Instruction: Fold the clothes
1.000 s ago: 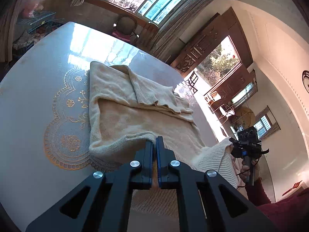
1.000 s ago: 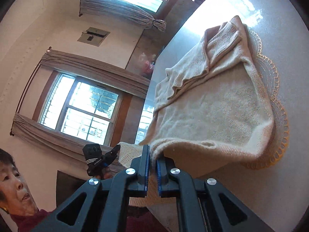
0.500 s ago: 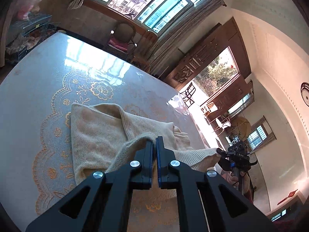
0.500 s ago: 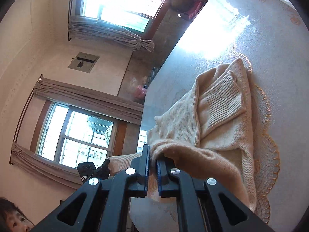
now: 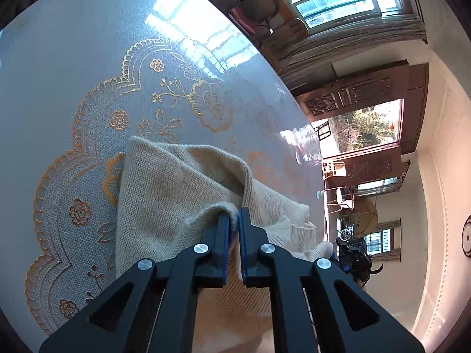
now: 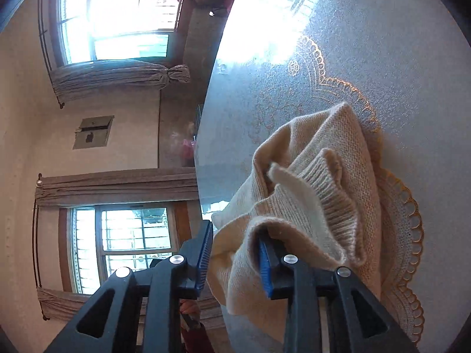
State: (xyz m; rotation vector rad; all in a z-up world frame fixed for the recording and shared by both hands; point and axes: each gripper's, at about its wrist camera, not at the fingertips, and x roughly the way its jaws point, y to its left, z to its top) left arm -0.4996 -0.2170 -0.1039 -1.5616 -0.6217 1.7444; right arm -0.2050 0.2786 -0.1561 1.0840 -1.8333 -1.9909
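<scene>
A beige knitted sweater [image 5: 164, 194] lies folded over on the round table's gold-patterned mat [image 5: 67, 194]. My left gripper [image 5: 232, 220] is shut on the sweater's folded edge, just above the rest of the sweater. In the right wrist view the sweater [image 6: 323, 182] is bunched in a heap, ribbed hem on top. My right gripper [image 6: 235, 235] is open, and a fold of the sweater drapes loosely between its fingers, over the right blue pad [image 6: 263, 261]. The right gripper also shows in the left wrist view [image 5: 353, 250], at the sweater's far right end.
The glossy grey table [image 5: 73, 44] reaches far ahead and left, its edge curving at the right [image 5: 309, 147]. A chair [image 5: 259, 8] stands beyond the far edge under the windows. In the right wrist view the table edge [image 6: 203, 147] runs down the middle.
Both grippers carried the sweater's near edge forward over the rest, folding it in half. The right gripper has opened and let go of the fabric; the left stays shut.
</scene>
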